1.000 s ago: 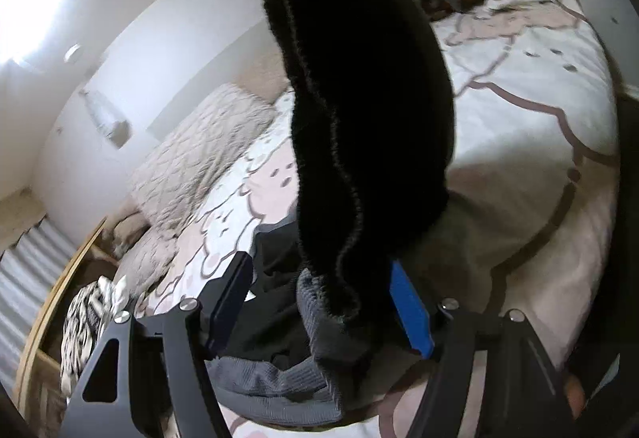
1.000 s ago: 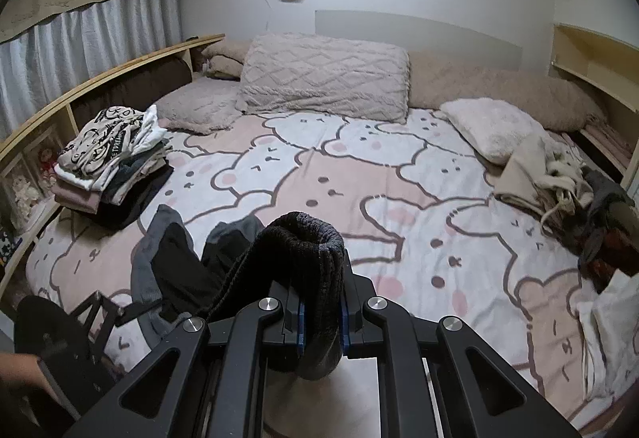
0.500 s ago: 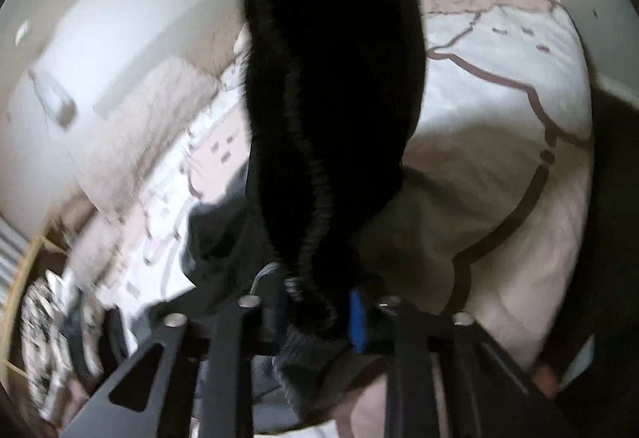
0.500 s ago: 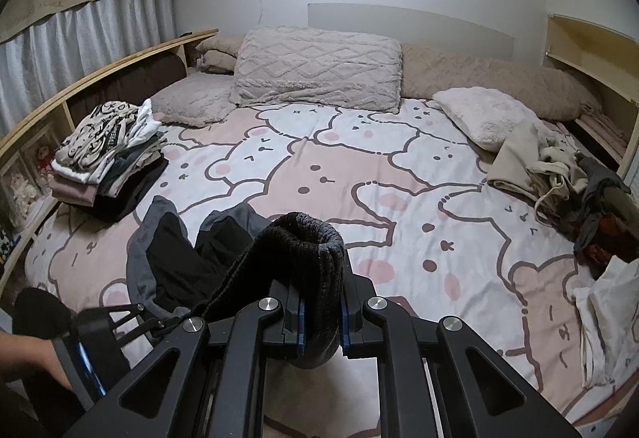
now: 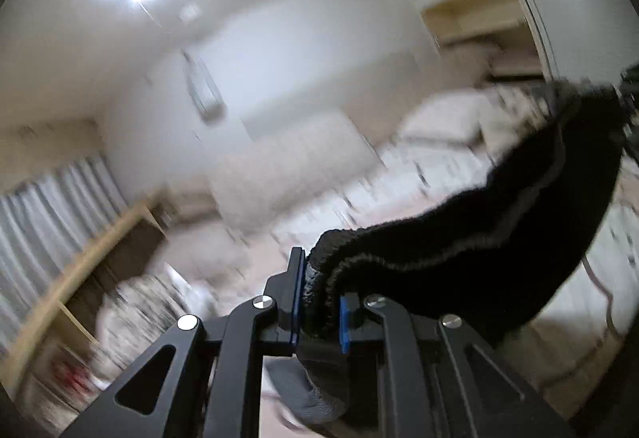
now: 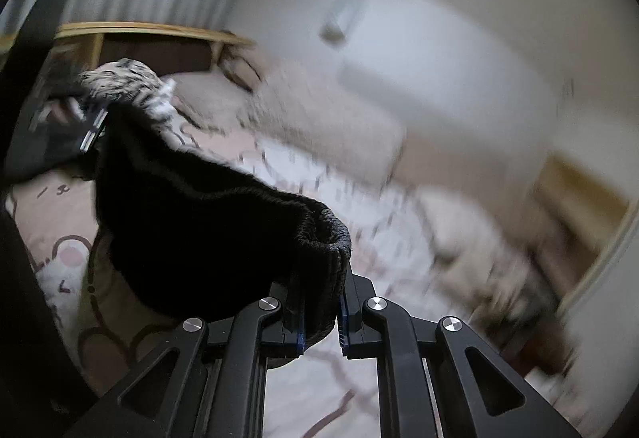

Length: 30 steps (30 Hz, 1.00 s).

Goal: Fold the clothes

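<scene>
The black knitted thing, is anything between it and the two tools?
No. Both tools already pinch the black knitted garment: the left tool has one ribbed edge between its pads, the right tool another. Nothing else sits in either grip.

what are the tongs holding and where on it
Both tongs, left and right, grip one black knit garment by its ribbed edge, one at each end.

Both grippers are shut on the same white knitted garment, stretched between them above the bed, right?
Not white: the left wrist view shows a black knitted garment. Left gripper and right gripper are both shut on it, above the bed.
</scene>
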Available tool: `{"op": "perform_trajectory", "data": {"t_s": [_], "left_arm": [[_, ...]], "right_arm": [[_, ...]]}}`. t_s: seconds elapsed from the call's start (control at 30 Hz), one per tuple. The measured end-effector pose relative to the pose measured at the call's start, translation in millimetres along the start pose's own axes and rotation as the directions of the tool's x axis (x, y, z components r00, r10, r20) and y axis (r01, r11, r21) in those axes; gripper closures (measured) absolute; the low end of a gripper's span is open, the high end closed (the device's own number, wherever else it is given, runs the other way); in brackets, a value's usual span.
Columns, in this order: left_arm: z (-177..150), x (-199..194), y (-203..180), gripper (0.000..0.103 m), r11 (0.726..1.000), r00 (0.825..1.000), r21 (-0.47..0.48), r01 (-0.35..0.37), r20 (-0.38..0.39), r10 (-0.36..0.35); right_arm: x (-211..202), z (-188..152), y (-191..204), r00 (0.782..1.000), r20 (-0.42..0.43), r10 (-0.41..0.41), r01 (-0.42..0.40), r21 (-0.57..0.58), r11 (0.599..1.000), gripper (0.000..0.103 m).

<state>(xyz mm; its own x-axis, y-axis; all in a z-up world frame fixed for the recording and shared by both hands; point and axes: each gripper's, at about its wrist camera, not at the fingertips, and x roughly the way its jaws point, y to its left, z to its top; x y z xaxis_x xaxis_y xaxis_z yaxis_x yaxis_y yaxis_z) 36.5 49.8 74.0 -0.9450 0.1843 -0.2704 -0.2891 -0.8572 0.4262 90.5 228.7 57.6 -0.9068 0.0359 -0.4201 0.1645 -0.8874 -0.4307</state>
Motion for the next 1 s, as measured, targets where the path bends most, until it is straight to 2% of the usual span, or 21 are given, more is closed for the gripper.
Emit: {"op": "perform_trajectory", "data": {"t_s": [0.1, 0.27, 0.37, 0.4, 0.47, 0.53, 0.57, 0.63, 0.7, 0.77, 0.83, 0.9, 1.0], "left_arm": [[49.6, -39.4, 40.1, 0.089, 1.0, 0.992, -0.017, -0.023, 0.124, 0.025], [117.2, -91.8, 94.7, 0.089, 0.998, 0.956, -0.037, -0.046, 0.287, 0.055], [137.7, -104.2, 120.0, 0.088, 0.997, 0.943, -0.065, -0.04, 0.328, 0.06], [141.8, -100.8, 126.2, 0.088, 0.996, 0.943, -0.071, -0.045, 0.327, 0.066], [144.5, -83.4, 134.2, 0.088, 0.996, 0.954, -0.085, -0.033, 0.294, 0.057], [143.0, -50.8, 140.0, 0.088, 0.993, 0.976, -0.114, 0.024, 0.217, 0.001], [139.3, -28.7, 139.2, 0.087, 0.99, 0.985, -0.13, 0.059, 0.167, -0.037], [128.1, 17.2, 133.4, 0.087, 0.98, 0.992, -0.163, 0.115, 0.07, -0.105], [124.6, 60.1, 121.0, 0.087, 0.974, 0.992, -0.19, 0.125, -0.003, -0.128], [135.1, 98.8, 114.4, 0.087, 0.978, 0.995, -0.19, 0.089, -0.024, -0.095], [153.0, 128.8, 111.7, 0.087, 0.983, 0.999, -0.181, 0.04, -0.021, -0.045], [184.3, 142.3, 117.3, 0.087, 0.986, 0.999, -0.165, -0.026, 0.028, 0.031], [221.3, 122.6, 133.3, 0.087, 0.978, 0.975, -0.159, -0.132, 0.157, 0.157]], "right_arm": [[-36.3, 37.6, -10.2, 0.993, 0.113, -0.016, 0.024, -0.072, 0.997, 0.091], [-93.7, 104.3, -45.7, 0.957, 0.286, -0.047, 0.08, -0.103, 0.992, 0.091], [-112.3, 136.4, -65.2, 0.932, 0.358, -0.061, 0.095, -0.08, 0.992, 0.091], [-115.1, 144.6, -68.3, 0.925, 0.375, -0.066, 0.101, -0.074, 0.992, 0.091], [-112.0, 159.2, -72.6, 0.915, 0.396, -0.083, 0.118, -0.064, 0.991, 0.091], [-95.0, 166.4, -73.4, 0.912, 0.392, -0.124, 0.159, -0.06, 0.985, 0.091], [-79.7, 167.2, -71.2, 0.911, 0.376, -0.17, 0.207, -0.061, 0.976, 0.091], [-40.1, 165.6, -68.8, 0.923, 0.313, -0.226, 0.261, -0.075, 0.962, 0.091], [4.7, 162.5, -68.3, 0.939, 0.231, -0.256, 0.284, -0.096, 0.954, 0.091], [55.0, 161.4, -73.8, 0.952, 0.153, -0.263, 0.28, -0.103, 0.954, 0.091], [94.5, 170.6, -85.9, 0.944, 0.115, -0.308, 0.319, -0.096, 0.943, 0.091], [119.4, 191.6, -102.6, 0.929, 0.113, -0.352, 0.362, -0.081, 0.929, 0.091], [118.5, 236.4, -131.2, 0.886, 0.201, -0.419, 0.432, -0.024, 0.902, 0.091]]}}
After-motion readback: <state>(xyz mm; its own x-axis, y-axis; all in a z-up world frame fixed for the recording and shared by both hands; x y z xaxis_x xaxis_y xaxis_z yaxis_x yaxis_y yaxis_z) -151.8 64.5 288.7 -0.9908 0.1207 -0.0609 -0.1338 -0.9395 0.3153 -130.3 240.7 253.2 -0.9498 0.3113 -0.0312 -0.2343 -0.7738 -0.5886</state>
